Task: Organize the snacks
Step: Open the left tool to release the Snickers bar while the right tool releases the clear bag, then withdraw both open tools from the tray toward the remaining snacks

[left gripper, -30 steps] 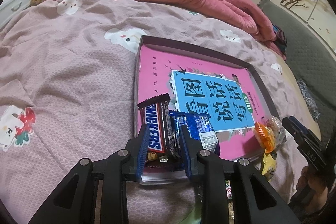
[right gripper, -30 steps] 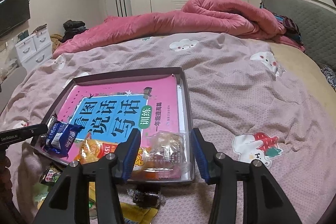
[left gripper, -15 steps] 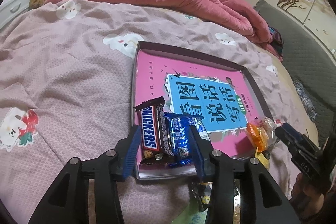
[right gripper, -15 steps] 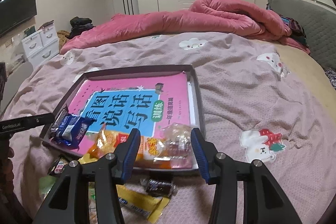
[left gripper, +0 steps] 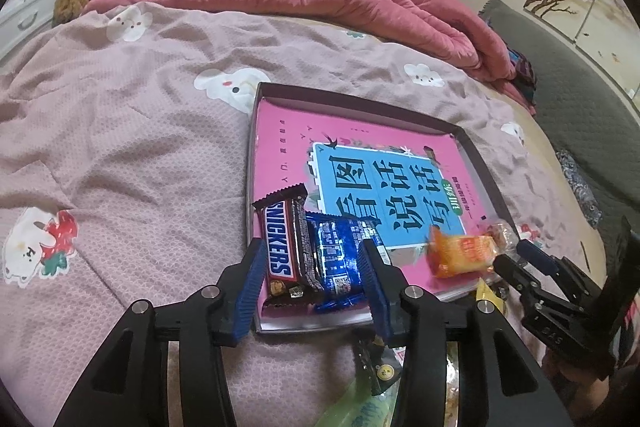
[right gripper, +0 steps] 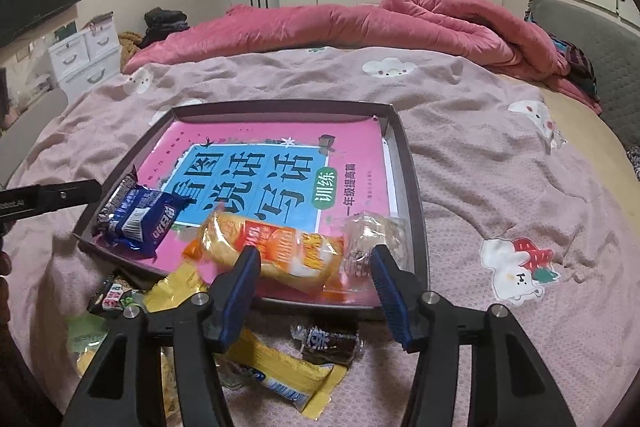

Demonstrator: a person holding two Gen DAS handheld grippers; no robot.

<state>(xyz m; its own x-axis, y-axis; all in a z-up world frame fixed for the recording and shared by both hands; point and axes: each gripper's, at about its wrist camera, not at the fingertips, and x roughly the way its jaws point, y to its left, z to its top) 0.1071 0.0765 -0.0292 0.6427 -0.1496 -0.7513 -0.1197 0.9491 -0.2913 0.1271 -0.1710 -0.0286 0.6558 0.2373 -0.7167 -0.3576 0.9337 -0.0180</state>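
A dark tray [left gripper: 478, 163] [right gripper: 412, 187] with a pink book in it lies on the bed. A Snickers bar [left gripper: 282, 245] and a blue biscuit pack [left gripper: 340, 259] [right gripper: 140, 219] lie at its near left corner. My left gripper [left gripper: 314, 281] is open and empty, just behind them. An orange snack pack [right gripper: 276, 247] [left gripper: 460, 255] and a clear-wrapped cake [right gripper: 372, 231] lie at the tray's near right. My right gripper [right gripper: 316, 267] is open and empty, just behind them.
Loose snacks lie on the pink bedsheet in front of the tray: a yellow pack [right gripper: 280, 375], a small dark candy [right gripper: 328, 341], a black-green pack [right gripper: 114, 297]. A rolled red quilt [right gripper: 360, 23] lies at the far side of the bed.
Both grippers have opened wider and drawn back from the tray. The Snickers bar and blue pack now lie free; the orange pack and clear-wrapped cake rest on the tray.
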